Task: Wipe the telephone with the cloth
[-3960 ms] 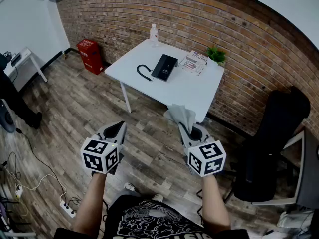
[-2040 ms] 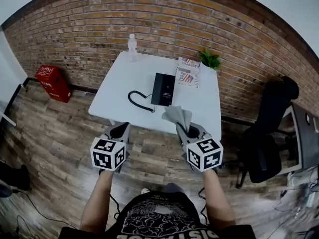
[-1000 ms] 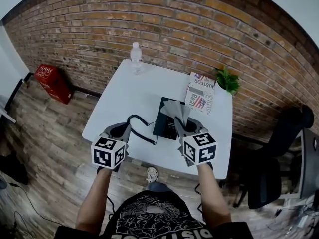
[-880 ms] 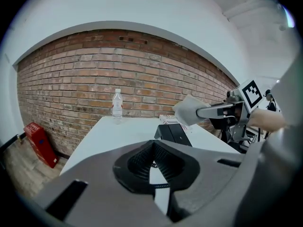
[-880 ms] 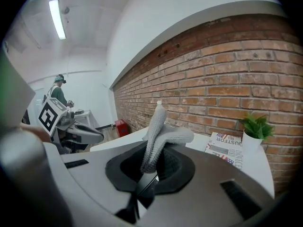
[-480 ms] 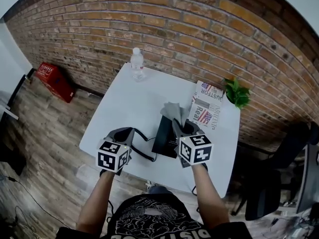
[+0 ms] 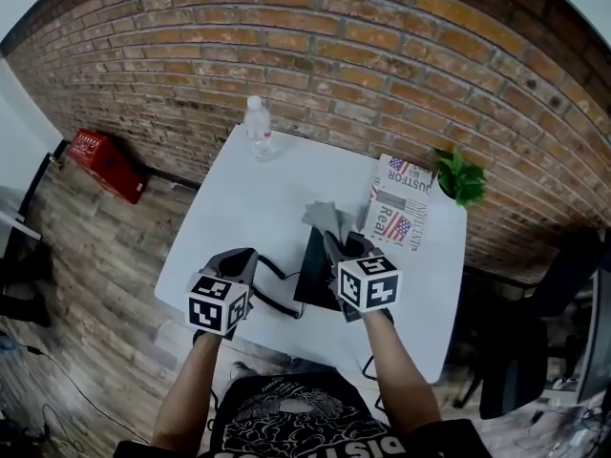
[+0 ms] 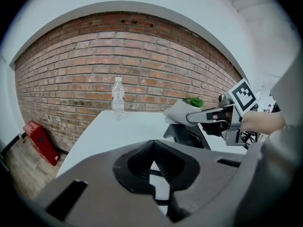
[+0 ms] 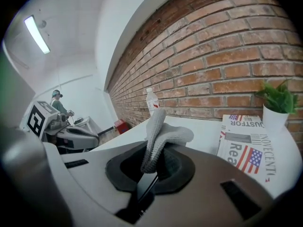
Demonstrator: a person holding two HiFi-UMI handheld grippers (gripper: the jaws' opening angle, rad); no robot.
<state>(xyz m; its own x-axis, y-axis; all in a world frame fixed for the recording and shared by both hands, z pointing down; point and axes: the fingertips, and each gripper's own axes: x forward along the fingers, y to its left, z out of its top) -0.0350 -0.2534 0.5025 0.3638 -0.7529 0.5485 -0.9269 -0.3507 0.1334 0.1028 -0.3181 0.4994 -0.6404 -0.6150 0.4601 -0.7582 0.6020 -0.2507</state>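
Moved in closer over the white table [image 7: 253,203] since half a second ago, with both grippers now above its near half; bears a clear water bottle [image 7: 256,127] at the far edge, a folded newspaper [image 7: 401,203] and a small potted plant [image 7: 460,179] at the right (brick wall behind, red box [image 7: 103,165] on the floor to the left); pinches the grey cloth [image 7: 323,218] fast in the right gripper [image 7: 334,240], crumpled and upright; hides part of the black telephone [image 7: 311,273] beneath that gripper, flat at mid-table, coiled cord [image 7: 272,292] trailing left; holds the left gripper [image 7: 241,256] clenched on nothing, above that cord.
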